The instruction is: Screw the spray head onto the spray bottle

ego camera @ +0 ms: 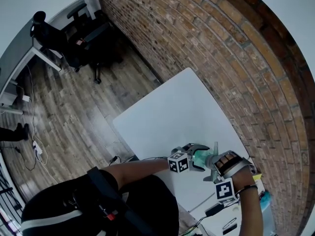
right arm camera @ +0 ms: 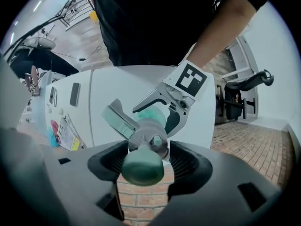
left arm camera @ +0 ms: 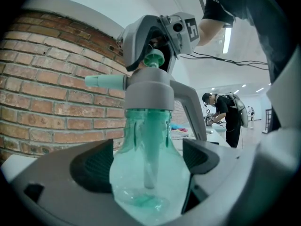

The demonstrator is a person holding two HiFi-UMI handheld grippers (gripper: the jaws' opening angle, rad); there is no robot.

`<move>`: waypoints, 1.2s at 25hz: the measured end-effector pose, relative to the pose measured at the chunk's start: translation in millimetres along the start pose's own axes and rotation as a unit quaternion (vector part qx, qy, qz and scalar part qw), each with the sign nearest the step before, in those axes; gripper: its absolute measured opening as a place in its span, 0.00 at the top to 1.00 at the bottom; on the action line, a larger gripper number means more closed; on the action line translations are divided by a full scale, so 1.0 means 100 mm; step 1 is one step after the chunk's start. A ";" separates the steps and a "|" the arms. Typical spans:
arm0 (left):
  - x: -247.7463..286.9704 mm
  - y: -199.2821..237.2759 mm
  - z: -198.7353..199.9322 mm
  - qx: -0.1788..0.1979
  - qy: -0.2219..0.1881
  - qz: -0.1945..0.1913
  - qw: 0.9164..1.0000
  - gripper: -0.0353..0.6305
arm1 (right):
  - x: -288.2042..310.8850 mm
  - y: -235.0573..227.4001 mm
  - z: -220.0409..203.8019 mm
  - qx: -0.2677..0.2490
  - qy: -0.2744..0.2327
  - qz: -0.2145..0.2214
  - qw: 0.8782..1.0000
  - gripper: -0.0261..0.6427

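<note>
The left gripper [left arm camera: 146, 161] has its jaws spread wide and pressed against both sides of the spray bottle [left arm camera: 148, 187]. The clear green body fills the gap between the two dark pads. The bottle stands upright in this grip, with its thin dip tube [left arm camera: 149, 149] running down the middle. The grey spray head [left arm camera: 150, 91] sits on the neck just above the left gripper. Seen from that gripper, its pale green nozzle [left arm camera: 106, 81] points to the left and its grey trigger [left arm camera: 195, 109] slopes down to the right.

The right gripper [right arm camera: 148, 164] reaches down onto the head from above. Its jaws are closed against the grey top from either side, and the round green knob [right arm camera: 141, 169] pokes up between them towards its camera. Directly below the right gripper, beyond the head, the left gripper's marker cube [right arm camera: 190, 79] shows against the white counter [ego camera: 182, 107].

In the head view both grippers meet over the near part of the counter, right beside each other with the bottle between them. Whether the bottle's base touches the counter cannot be told. A brick wall [ego camera: 221, 48] lies on the far side of the counter from the grippers
</note>
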State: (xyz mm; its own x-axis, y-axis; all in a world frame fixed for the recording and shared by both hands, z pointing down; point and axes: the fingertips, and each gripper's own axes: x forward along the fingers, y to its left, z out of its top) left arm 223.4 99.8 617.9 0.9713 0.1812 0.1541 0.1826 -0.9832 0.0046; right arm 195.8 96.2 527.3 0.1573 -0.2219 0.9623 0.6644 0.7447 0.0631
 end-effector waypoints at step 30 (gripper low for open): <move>-0.08 -0.10 -0.09 0.037 -0.018 -0.069 0.997 0.23 | 0.10 0.03 0.03 0.198 -0.046 -0.002 0.979 0.55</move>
State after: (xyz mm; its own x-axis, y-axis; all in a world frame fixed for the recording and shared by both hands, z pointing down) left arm 212.5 107.9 625.7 0.9408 0.3166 0.1213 0.3243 -0.9447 -0.0490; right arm 197.4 97.8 537.7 0.0773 -0.1817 0.9803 0.3271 0.9334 0.1473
